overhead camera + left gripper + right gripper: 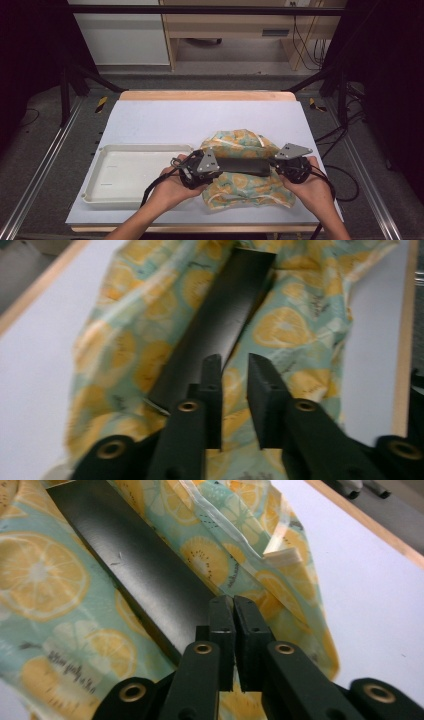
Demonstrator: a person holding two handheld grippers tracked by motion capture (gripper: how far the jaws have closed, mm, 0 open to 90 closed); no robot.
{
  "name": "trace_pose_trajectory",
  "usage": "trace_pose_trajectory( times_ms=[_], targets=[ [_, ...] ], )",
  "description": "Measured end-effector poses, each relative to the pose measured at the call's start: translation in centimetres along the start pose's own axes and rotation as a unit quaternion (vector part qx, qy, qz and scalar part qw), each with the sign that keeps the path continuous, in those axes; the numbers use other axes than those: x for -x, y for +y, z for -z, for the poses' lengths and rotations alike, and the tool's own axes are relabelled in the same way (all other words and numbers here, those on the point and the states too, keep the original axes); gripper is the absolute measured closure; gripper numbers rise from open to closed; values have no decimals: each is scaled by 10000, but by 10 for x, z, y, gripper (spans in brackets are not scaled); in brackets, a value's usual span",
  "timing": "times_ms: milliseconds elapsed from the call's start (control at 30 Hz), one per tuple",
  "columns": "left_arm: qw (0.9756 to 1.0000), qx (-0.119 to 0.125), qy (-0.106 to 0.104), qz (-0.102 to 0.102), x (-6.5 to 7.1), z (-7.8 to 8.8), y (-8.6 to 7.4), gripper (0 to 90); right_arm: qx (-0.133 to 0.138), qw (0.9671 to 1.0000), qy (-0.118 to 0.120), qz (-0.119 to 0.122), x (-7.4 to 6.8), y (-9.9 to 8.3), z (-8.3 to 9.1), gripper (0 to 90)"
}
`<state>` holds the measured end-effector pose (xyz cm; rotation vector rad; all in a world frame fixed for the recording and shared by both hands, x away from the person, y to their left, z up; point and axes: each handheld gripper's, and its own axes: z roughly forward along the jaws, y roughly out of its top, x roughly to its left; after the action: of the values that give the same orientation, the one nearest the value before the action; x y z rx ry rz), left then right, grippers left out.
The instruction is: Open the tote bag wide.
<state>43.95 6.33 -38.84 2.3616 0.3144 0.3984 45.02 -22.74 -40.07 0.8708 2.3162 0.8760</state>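
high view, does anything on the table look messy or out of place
The lemon-print yellow and teal cloth lies crumpled in a heap rather than flat, with a flat black rectangular bar lying across it between the left gripper and the right gripper. The white plastic tray beside it sits square. Nothing looks spilled or damaged.

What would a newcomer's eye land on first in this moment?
The lemon-print cloth bunched at the table's near centre, with a flat black bar lying across it. The left gripper and right gripper meet the bar's two ends. A white tray sits to the left.
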Motion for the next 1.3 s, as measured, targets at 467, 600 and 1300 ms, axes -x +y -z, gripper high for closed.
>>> trace_pose_trajectory(
  times_ms=[467, 600, 1300],
  targets=[
    [9978, -622, 188, 135, 14, -38, -32, 876, -92, 9997, 123, -188, 35, -8, -48, 886],
    [9969, -756, 172, 159, 16, -44, -35, 875, -206, 9994, 122, -234, 42, -14, -58, 892],
    [9941, -1077, -31, 148, 21, -52, -45, 900, -554, 9952, 89, -802, 66, -37, -87, 900]
  ],
)
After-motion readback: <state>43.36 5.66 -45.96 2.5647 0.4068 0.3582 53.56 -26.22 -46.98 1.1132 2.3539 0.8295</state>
